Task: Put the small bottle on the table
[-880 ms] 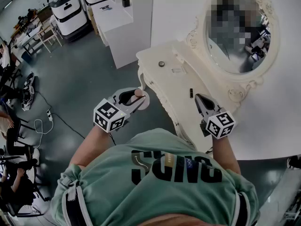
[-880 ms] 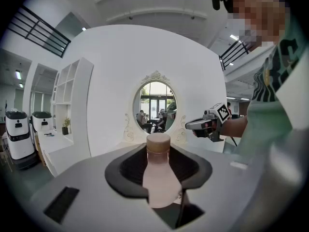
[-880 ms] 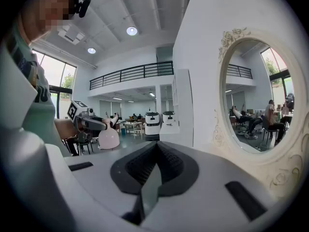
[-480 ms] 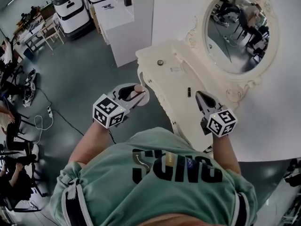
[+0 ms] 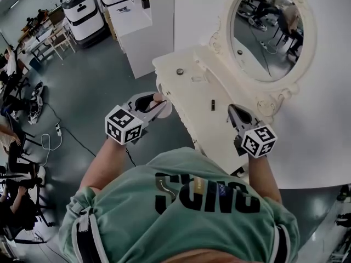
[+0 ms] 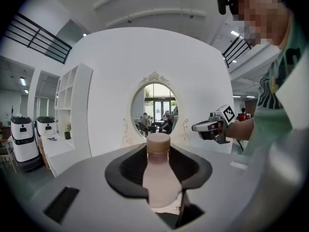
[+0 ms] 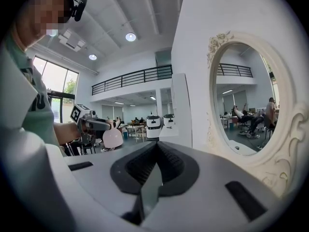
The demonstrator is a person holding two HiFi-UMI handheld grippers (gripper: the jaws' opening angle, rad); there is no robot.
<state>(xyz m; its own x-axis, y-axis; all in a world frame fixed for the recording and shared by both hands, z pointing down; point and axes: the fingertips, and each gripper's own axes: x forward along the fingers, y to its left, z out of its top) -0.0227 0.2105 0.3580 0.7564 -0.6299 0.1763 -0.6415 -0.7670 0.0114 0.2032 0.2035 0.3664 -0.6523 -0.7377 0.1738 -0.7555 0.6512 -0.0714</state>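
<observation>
A small pinkish bottle (image 6: 158,178) with a tan cap stands upright between the jaws of my left gripper (image 6: 158,164), which is shut on its body. In the head view the left gripper (image 5: 150,104) holds the bottle (image 5: 159,98) in the air just off the near left corner of the white dressing table (image 5: 189,95). My right gripper (image 5: 234,115) hovers over the table's right part, by the mirror frame. In its own view the right gripper (image 7: 155,167) has its jaws together with nothing in them. That view also shows the bottle (image 7: 112,137) at the left.
An oval mirror (image 5: 270,33) in an ornate frame stands at the table's back. On the tabletop lie a small dark stick (image 5: 211,104), a round dark item (image 5: 180,71) and a small pale item (image 5: 197,79). White shelving (image 5: 137,32) stands beyond the table, and grey floor spreads to the left.
The left gripper with the bottle has drifted a little up and left in the head view, staying by the table's corner. The grip is unchanged. The right gripper has hardly moved.
</observation>
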